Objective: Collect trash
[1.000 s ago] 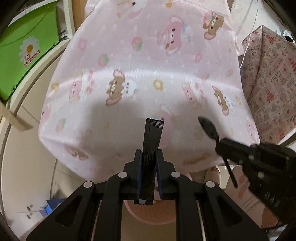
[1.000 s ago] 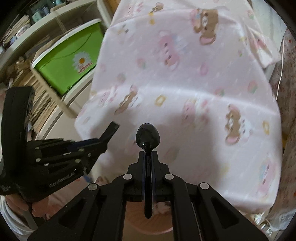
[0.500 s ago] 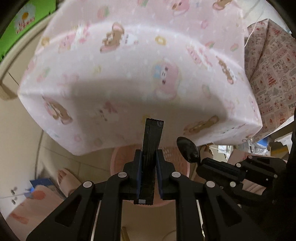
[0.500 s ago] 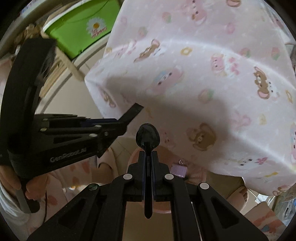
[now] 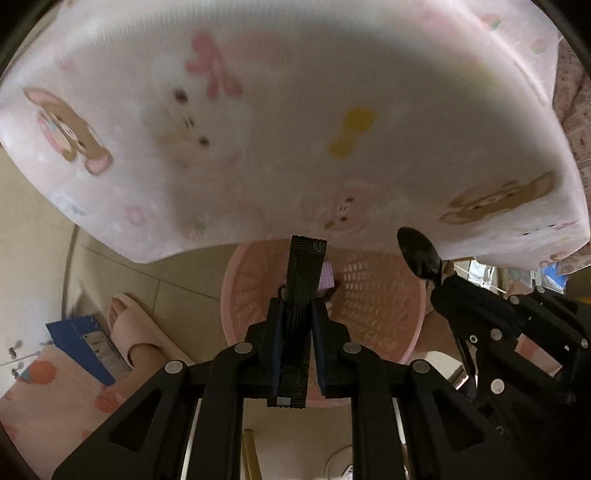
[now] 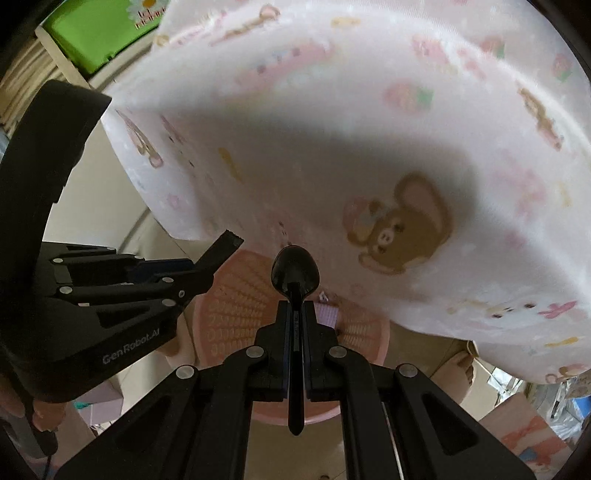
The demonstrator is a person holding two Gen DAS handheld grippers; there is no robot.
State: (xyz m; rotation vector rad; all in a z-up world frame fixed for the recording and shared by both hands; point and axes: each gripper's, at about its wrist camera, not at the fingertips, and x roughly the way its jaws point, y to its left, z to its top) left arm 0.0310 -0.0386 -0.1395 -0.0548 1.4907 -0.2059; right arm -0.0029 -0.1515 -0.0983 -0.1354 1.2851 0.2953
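My left gripper (image 5: 297, 314) is shut on a long black sachet (image 5: 301, 280) that sticks up between its pads. My right gripper (image 6: 295, 314) is shut on the handle of a black plastic spoon (image 6: 294, 273), bowl end forward. Both point steeply down over a pink perforated basket (image 5: 373, 295) on the floor, also in the right wrist view as the pink basket (image 6: 229, 314). A small lilac packet (image 6: 327, 315) lies inside it. In the left wrist view the right gripper and the spoon (image 5: 421, 256) show at the right; in the right wrist view the left gripper and the sachet (image 6: 221, 251) show at the left.
A table under a pink cartoon-print cloth (image 5: 295, 110) overhangs the basket's far side. A person's foot in a pink slipper (image 5: 136, 332) rests left of the basket, another foot (image 6: 458, 365) right of it. A blue box (image 5: 81, 343) lies on the floor; a green bin (image 6: 99, 33) sits on a shelf.
Both grippers have sunk and tipped further down, from above the tablecloth to below its edge. The pink basket and the floor have come into view. Both grips are unchanged.
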